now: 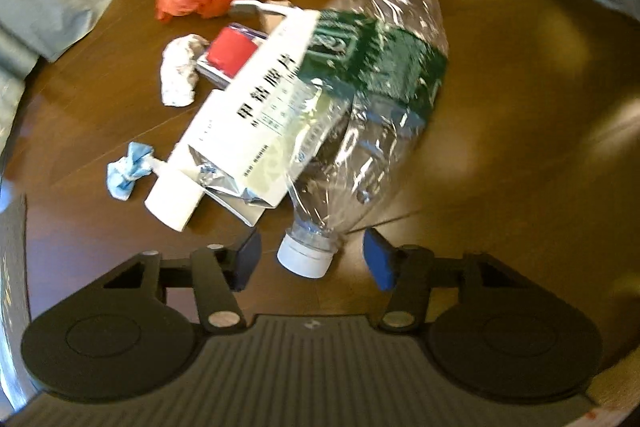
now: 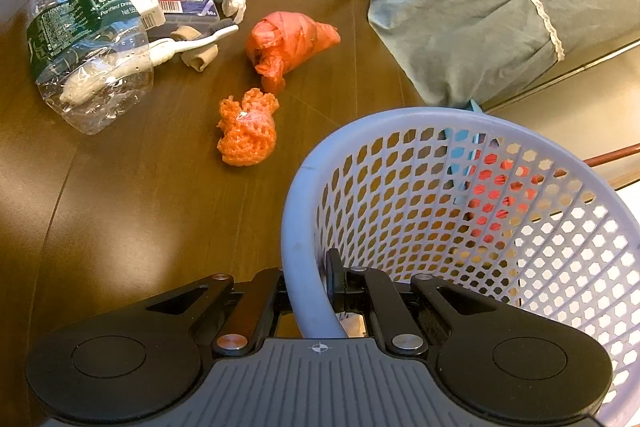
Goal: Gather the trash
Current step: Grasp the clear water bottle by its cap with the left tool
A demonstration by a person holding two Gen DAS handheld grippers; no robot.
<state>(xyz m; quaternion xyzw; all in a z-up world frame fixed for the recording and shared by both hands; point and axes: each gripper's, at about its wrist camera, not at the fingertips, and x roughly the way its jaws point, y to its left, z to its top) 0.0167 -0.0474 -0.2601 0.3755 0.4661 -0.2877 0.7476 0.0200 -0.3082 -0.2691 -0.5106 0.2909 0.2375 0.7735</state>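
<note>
Our left gripper (image 1: 310, 259) is wide open and holds nothing. The water bottle (image 1: 360, 99) lies on the floor, cap between our fingers, its body pointing straight away. Our right gripper (image 2: 306, 291) is pinched tight on the basket's (image 2: 400, 119) rim.

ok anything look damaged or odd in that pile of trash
The clear plastic bottle lies on its side, crumpled and dented. A toothbrush is tucked against it among the trash, odd company. The medicine box is torn open at one end.
</note>
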